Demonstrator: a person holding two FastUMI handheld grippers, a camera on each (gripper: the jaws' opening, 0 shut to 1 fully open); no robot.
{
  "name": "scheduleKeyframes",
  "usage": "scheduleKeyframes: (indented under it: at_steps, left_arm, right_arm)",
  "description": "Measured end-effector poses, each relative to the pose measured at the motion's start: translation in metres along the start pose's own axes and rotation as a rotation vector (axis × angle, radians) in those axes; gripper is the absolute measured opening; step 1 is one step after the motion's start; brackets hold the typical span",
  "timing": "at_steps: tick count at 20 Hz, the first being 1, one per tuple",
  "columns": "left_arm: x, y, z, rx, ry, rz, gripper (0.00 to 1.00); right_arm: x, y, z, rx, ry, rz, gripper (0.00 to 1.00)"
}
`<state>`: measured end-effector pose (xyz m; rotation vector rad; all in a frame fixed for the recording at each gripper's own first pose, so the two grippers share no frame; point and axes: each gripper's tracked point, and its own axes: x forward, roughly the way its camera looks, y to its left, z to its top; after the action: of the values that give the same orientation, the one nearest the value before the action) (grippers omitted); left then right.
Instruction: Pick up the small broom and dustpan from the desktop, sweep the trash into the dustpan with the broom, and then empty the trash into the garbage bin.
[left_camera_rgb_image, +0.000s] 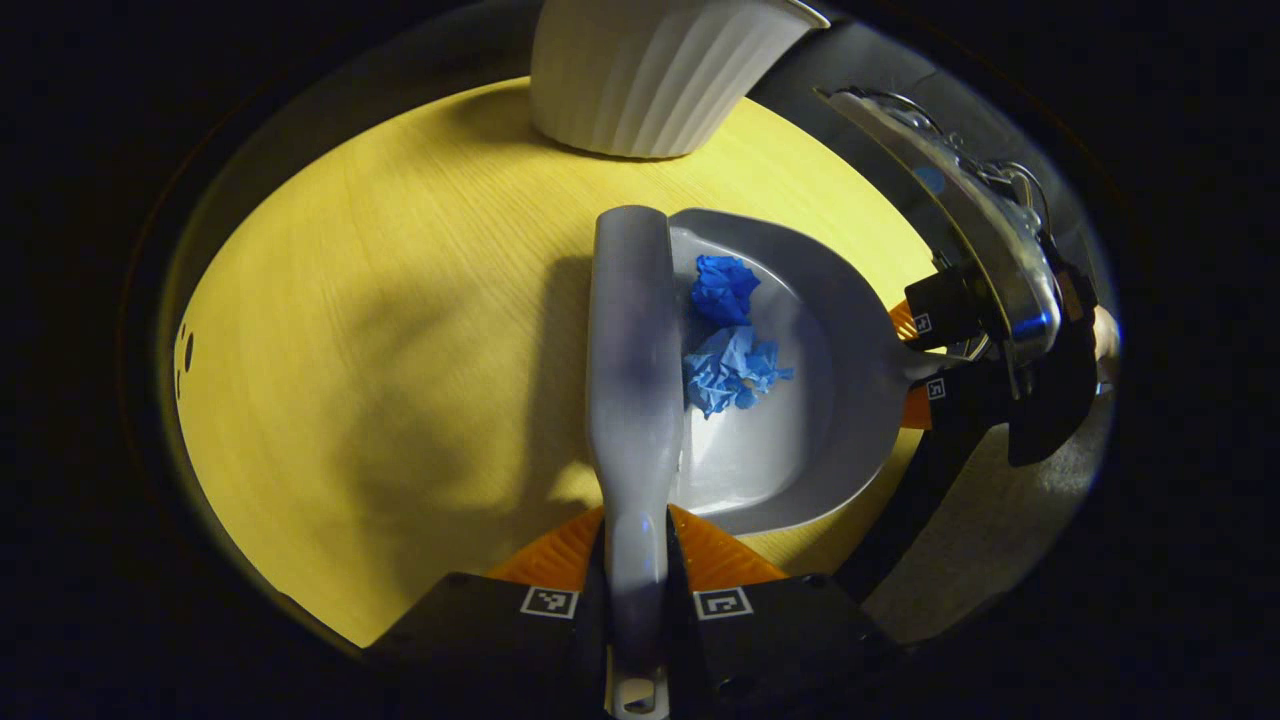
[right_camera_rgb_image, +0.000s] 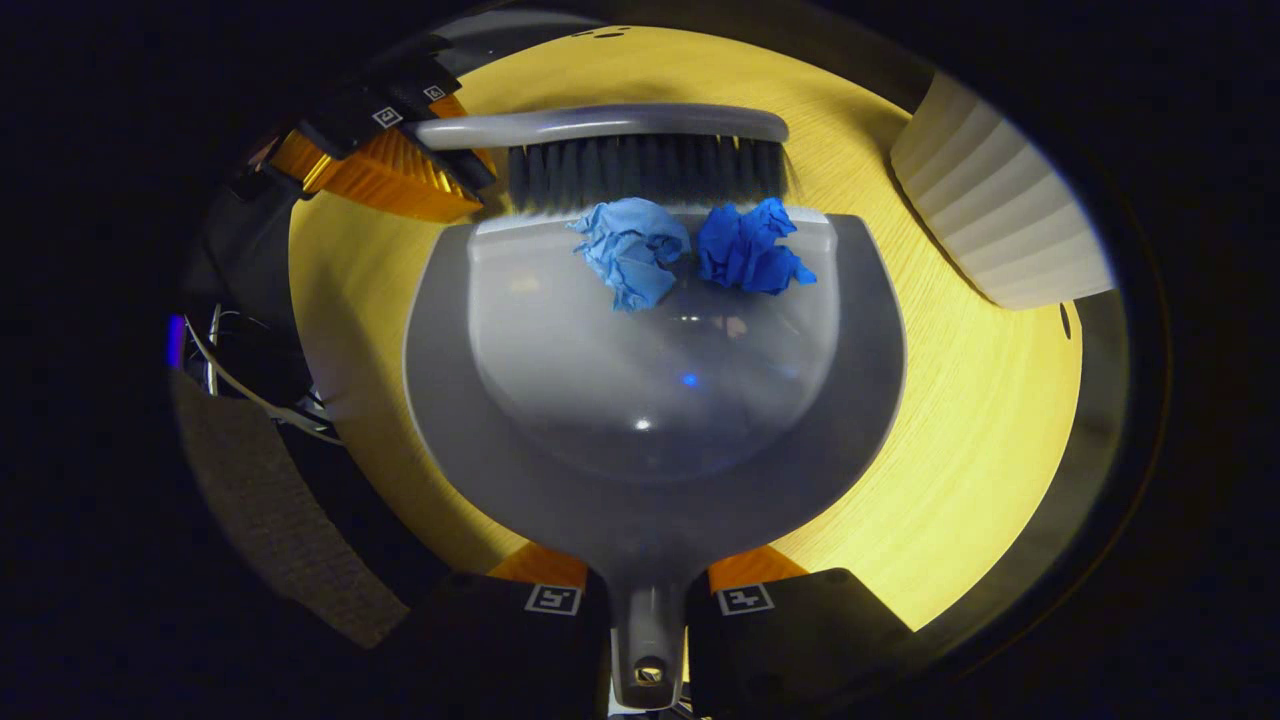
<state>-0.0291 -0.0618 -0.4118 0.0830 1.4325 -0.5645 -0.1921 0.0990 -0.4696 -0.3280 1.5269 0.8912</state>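
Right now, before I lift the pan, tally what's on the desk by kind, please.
Paper balls, blue: 2 (lighter one, darker one), both just inside the pan's front edge
Broom: 1
Dustpan: 1
White ribbed bin: 1
Total: 5

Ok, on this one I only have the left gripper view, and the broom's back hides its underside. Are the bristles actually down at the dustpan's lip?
Observer: Yes. In the right gripper view the broom's dark bristles stand along the front lip of the dustpan.
Operator: And the two paper balls, where are they relative to that lip?
Observer: The paler ball and the darker ball both sit just inside the lip, up against the bristles.
Operator: Is the right gripper squarely on the handle?
Observer: The right gripper has the dustpan's handle centred between its jaws, one pressing on each side.
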Motion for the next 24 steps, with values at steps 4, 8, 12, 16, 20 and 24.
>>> scheduleKeyframes:
  at_steps: [4, 8, 12, 16, 20, 24]
  left_arm:
    - [-0.005, 0.018, -0.002, -0.095, -0.041, 0.073, 0.27]
    - [-0.003, 0.046, -0.013, -0.179, -0.035, 0.201, 0.28]
    - [0.008, 0.037, -0.023, -0.148, -0.005, 0.245, 0.28]
    - [0.009, 0.049, -0.025, -0.114, 0.002, 0.26, 0.31]
    - [0.009, 0.05, -0.023, -0.086, -0.016, 0.238, 0.28]
    - [0.008, 0.053, -0.025, -0.038, -0.013, 0.216, 0.28]
  right_arm:
    - [0.0, 0.0, 0.003, 0.012, -0.047, -0.005, 0.34]
    - [0.003, 0.0, 0.007, 0.041, -0.082, -0.023, 0.34]
    - [0.006, 0.013, 0.019, 0.135, -0.127, -0.04, 0.34]
    - [0.0, 0.021, 0.03, 0.195, -0.146, -0.062, 0.34]
    - [-0.011, 0.03, 0.033, 0.309, -0.189, -0.08, 0.34]
    - [-0.024, 0.046, 0.033, 0.464, -0.193, -0.139, 0.34]
